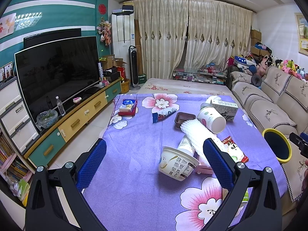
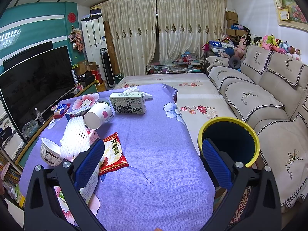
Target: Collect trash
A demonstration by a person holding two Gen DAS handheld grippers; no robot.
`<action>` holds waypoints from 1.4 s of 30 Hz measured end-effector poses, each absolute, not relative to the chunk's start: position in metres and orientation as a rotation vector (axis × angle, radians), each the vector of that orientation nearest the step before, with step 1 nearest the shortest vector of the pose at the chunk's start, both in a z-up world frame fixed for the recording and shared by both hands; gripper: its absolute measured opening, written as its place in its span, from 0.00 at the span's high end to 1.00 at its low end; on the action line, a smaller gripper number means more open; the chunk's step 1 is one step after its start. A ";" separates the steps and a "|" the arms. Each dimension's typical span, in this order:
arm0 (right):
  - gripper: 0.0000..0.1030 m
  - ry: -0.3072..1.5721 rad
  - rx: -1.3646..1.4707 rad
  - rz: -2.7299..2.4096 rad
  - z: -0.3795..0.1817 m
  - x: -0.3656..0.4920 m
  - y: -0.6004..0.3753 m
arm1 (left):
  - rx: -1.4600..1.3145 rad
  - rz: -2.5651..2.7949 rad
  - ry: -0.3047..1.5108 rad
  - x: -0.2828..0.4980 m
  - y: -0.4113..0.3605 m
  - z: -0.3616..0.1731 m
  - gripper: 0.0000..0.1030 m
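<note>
Trash lies on a table with a purple flowered cloth: a white yogurt tub on its side, a white foam net, a paper cup, a red snack bag, a milk carton, a brown tray. My left gripper is open above the cloth, left of the tub. My right gripper is open above the cloth, the snack bag by its left finger. A yellow-rimmed dark bin stands off the table's right edge.
A TV on a low cabinet stands left. A sofa with plush toys runs along the right. A floral-covered surface lies beyond the table. A small red and blue box and a wrapper lie at the cloth's far side.
</note>
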State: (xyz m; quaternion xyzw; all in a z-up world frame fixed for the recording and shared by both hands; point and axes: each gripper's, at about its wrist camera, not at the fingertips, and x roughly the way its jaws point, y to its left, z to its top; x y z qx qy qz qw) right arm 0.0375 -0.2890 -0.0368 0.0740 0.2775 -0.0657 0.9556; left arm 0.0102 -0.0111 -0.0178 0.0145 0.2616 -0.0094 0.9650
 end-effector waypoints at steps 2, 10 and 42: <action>0.06 0.563 0.151 -0.134 -0.037 0.037 -0.289 | 0.029 -0.018 0.528 0.010 -0.011 -0.017 0.04; 0.06 0.574 0.158 -0.146 -0.048 0.041 -0.289 | 0.029 -0.020 0.539 0.013 -0.013 -0.023 0.04; 0.14 0.691 0.131 0.135 -0.071 0.199 -0.186 | 0.009 -0.021 0.605 0.065 0.001 -0.050 0.04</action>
